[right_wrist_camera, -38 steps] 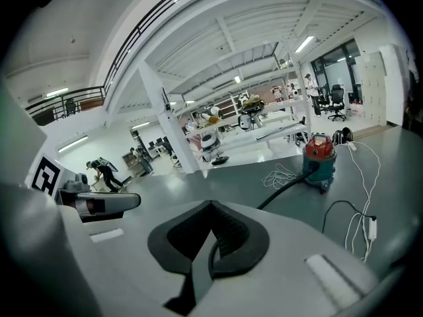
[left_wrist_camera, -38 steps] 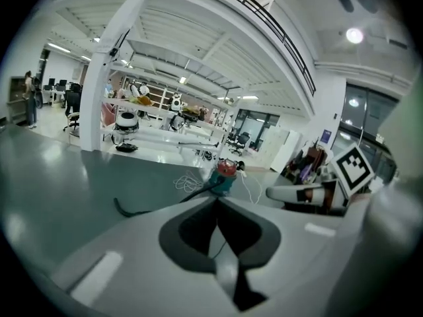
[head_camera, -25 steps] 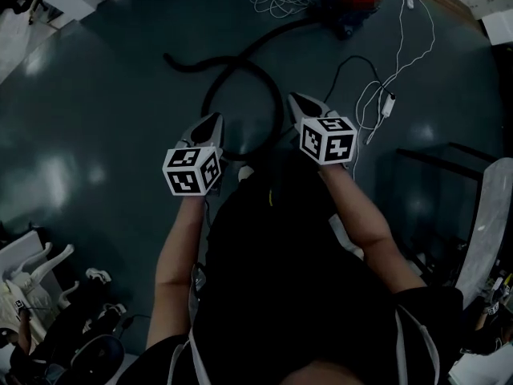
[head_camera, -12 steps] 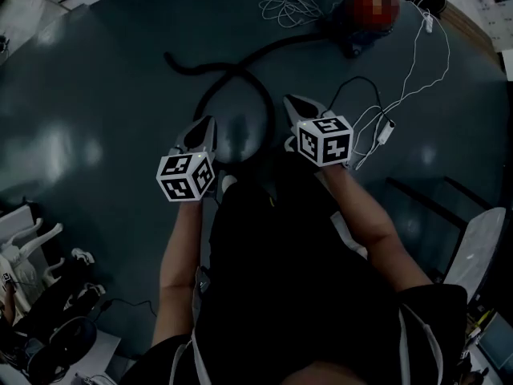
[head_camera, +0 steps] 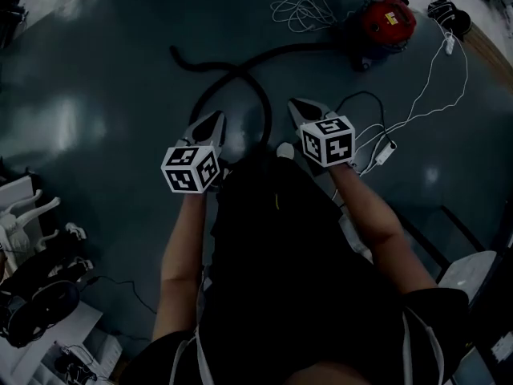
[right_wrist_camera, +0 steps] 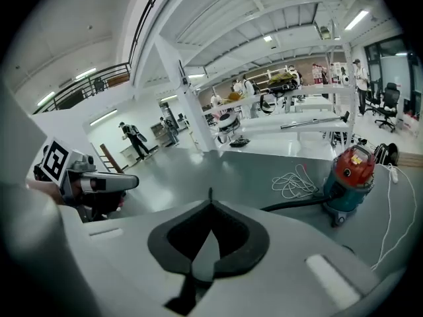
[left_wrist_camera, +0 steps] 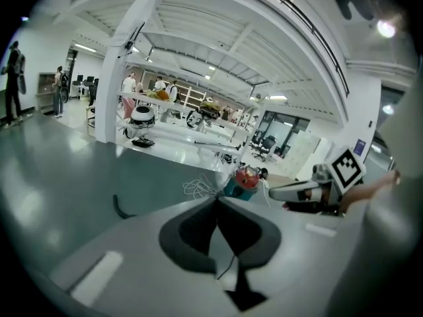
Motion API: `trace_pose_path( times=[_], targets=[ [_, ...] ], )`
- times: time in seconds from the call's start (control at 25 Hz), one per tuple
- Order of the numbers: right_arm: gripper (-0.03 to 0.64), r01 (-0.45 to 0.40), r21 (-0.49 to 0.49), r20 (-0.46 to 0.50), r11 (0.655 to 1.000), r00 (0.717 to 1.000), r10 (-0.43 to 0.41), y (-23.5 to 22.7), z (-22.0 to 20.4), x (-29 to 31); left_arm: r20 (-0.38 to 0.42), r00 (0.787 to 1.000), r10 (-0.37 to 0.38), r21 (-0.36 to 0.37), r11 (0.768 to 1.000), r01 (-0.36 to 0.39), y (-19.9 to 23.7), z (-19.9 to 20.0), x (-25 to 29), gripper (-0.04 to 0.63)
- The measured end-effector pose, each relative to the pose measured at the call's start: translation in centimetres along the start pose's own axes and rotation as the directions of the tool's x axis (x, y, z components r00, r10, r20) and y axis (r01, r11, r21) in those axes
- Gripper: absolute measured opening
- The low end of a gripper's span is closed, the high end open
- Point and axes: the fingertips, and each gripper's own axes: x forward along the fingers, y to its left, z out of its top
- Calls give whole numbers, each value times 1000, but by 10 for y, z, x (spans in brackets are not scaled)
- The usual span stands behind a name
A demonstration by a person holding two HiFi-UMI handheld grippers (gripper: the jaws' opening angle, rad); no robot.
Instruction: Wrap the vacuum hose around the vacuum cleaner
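The red-topped vacuum cleaner (head_camera: 387,22) stands on the dark floor at the upper right. Its black hose (head_camera: 240,79) runs left from it, loops once and ends at the far left. My left gripper (head_camera: 218,117) and right gripper (head_camera: 294,103) are both shut and empty, held side by side above the near side of the loop, apart from the hose. In the left gripper view the vacuum cleaner (left_wrist_camera: 246,180) sits just beyond my shut jaws, with the hose end (left_wrist_camera: 119,209) at the left. In the right gripper view the vacuum cleaner (right_wrist_camera: 349,177) and hose (right_wrist_camera: 291,205) lie ahead to the right.
A coiled white cable (head_camera: 300,10) lies beside the vacuum. A white cord with an adapter (head_camera: 385,151) trails across the floor at the right. A black frame (head_camera: 433,239) stands at the lower right and white clutter (head_camera: 16,223) at the left. People (right_wrist_camera: 135,137) stand far off.
Both grippers have travelled forward together with the person. The vacuum cleaner and hose loop now sit lower and further right in the head view, closer to the gripper tips. Both grippers stayed shut.
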Motion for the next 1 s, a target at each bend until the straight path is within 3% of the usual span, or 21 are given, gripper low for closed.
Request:
trace_pose_path(
  times=[0.24,0.52,0.76,1.0],
  targets=[
    [-6,-53,-27,-51,998,997,52,-3,6,29,-17,999,40,-41,998,-40,23,4,12,9],
    [-6,-71,-42,-49,997,996,69,-1,38,77,-32,999,13,-45,999,-14,63,16,48,9],
    [-6,-88,-87,-71,992,994,82,8,72,135,-49,999,-10,-28,1000,9,118,44,86,9],
    [-6,-119,-113,-124,987,987,104,25,100,207,-72,997,4,-77,997,-10,185,60,108,9]
  ],
)
